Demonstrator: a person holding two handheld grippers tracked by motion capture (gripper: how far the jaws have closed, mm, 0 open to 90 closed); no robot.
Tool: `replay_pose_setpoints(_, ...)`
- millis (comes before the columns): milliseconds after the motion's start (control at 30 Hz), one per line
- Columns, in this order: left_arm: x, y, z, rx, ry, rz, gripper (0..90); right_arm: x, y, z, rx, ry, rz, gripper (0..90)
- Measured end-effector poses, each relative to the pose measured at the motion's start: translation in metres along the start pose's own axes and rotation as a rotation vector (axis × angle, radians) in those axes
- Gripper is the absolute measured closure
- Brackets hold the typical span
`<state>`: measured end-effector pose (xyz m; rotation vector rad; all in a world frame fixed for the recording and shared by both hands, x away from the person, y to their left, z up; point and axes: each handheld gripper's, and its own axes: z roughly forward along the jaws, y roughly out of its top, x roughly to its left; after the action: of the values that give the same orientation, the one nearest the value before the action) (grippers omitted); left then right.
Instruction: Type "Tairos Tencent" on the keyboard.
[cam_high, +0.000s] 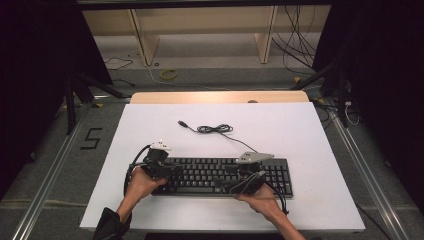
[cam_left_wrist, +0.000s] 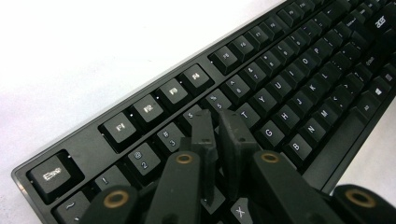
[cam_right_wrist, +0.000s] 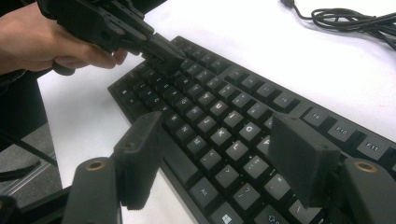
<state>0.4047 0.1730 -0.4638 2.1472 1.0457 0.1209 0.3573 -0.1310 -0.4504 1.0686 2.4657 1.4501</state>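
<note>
The left gripper (cam_left_wrist: 219, 123) has its jaws brought together with nothing between them, tips poised over the number and letter keys at the left end of the black keyboard (cam_high: 220, 176), which lies flat on the white table (cam_high: 300, 130) near the person's edge. The right gripper (cam_right_wrist: 224, 154) hangs over the keyboard's right half with its jaws spread wide and empty. I judge the keyboard light, stiff and long, its keycaps prone to give or pop, so the bare frame edges at both ends look the safest holds.
</note>
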Motion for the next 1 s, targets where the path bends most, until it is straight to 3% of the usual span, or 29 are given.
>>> replay_pose_setpoints(667, -0.0010, -0.0011, 0.0086, 0.046, 0.023, 0.021, 89.0, 0.0008, -0.0003, 0.0015, 0.003, 0.002, -0.002, 36.0)
replay_pose_setpoints(1000, 0.0001, -0.0029, 0.0079, 0.032, 0.014, 0.002, 89.0, 0.0021, -0.0001, 0.0007, 0.005, 0.003, -0.004, 35.9)
